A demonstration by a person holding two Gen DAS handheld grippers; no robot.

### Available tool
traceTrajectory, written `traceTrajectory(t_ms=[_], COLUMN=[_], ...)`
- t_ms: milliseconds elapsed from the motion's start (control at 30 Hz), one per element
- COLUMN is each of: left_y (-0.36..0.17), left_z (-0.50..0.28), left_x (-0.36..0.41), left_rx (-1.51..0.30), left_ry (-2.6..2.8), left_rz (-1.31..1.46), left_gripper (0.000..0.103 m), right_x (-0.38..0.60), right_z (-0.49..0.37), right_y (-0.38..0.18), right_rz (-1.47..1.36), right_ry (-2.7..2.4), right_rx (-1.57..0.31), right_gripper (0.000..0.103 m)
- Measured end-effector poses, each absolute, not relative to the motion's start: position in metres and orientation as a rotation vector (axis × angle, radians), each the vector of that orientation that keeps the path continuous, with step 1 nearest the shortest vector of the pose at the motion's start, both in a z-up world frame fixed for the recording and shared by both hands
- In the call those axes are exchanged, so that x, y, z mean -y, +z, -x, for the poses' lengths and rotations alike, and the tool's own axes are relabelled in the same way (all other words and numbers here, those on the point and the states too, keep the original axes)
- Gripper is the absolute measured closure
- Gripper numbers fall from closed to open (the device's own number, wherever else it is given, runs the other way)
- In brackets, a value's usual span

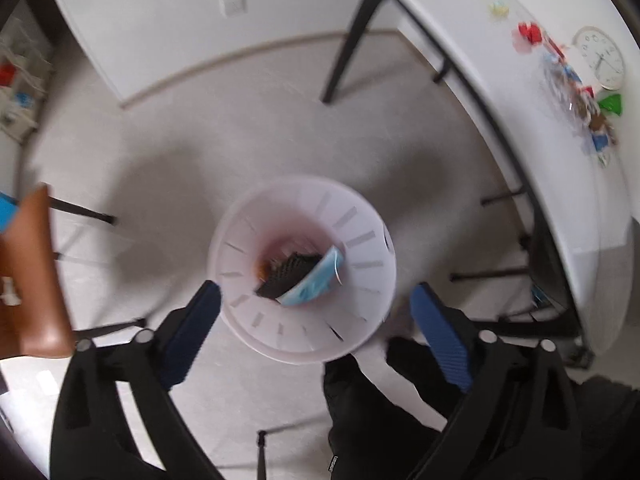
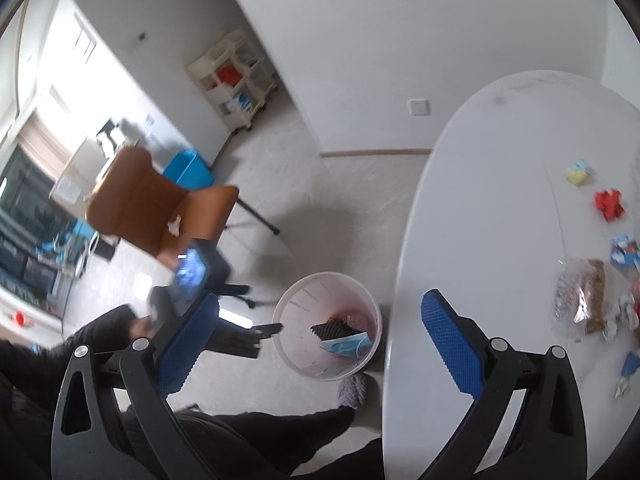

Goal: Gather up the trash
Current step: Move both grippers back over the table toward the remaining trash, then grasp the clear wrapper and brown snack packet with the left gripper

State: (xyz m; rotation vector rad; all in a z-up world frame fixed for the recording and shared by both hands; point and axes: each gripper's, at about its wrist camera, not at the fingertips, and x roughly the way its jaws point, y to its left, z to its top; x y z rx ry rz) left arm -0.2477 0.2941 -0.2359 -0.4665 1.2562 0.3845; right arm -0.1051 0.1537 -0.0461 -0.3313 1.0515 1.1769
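A pale round bin (image 1: 360, 240) with slotted walls stands on the floor beside the white table (image 1: 500, 80). Inside it lie a black foam piece (image 1: 288, 272) and a blue face mask (image 1: 320, 284). My left gripper (image 1: 316, 288) points down over the bin's mouth, open, with nothing between its blue pads (image 1: 192, 332). In the right wrist view the bin (image 2: 296, 308) is below and between the fingers of my right gripper (image 2: 320, 296), which is open and empty. On the table lie red crumpled paper (image 2: 608, 204), a yellow scrap (image 2: 579, 172) and a clear snack bag (image 2: 584, 300).
A brown chair (image 2: 160, 200) stands left of the bin, a blue box (image 2: 188, 172) behind it. Black table legs (image 1: 352, 40) stand near the bin. The person's dark-trousered legs (image 1: 380, 400) are close to it. A white clock (image 1: 600, 58) lies on the table.
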Motion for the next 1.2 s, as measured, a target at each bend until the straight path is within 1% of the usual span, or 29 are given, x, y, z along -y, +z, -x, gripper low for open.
traceTrajectory(t_ms=[33,200,300,433,667,833,967,1033,1200], left_y=[-0.217,-0.139,-0.106,-0.086,-0.073,-0.071,-0.083,-0.096,-0.121], left_z=[0.246,0.231,0.219,0.199,0.154,0.106,0.064,0.036,-0.018], left_x=[-0.29,-0.272,-0.257,-0.24,-0.201,-0.161,-0.133,-0.123,-0.115], left_rx=[-1.23,-1.105,-1.049,-1.032,-1.019,-0.999,-0.995,-1.034,-1.125], left_ry=[0.417,0.529,0.546,0.538,0.471,0.359,0.257,0.218,0.24], left_rz=[0.438,0.374,0.345,0.327,0.333,0.343,0.312,0.311,0.427], left_gripper=[0.008,0.008,0.008,0.008,0.008,0.008,0.008,0.008,0.008], right_x=[-0.149,-0.108,-0.084,-0.05,0.024,0.072,0.105,0.121,0.148], right_z=[0.1,0.083,0.072,0.053,0.025,0.012,0.004,-0.002,-0.015], right_y=[-0.045,-0.032,-0.024,-0.018,-0.008,-0.025,-0.04,-0.048,-0.06], right_rz=[0.318,0.227,0.199,0.159,0.123,0.138,0.13,0.124,0.098], right_ry=[1.167,1.095,1.05,0.989,0.791,0.651,0.586,0.557,0.517], right_rx=[-1.047,-1.009,-0.982,-0.957,-0.894,-0.903,-0.933,-0.954,-0.977], right_gripper=[0.003,0.003,0.003,0.003,0.003,0.003,0.003,0.003,0.003])
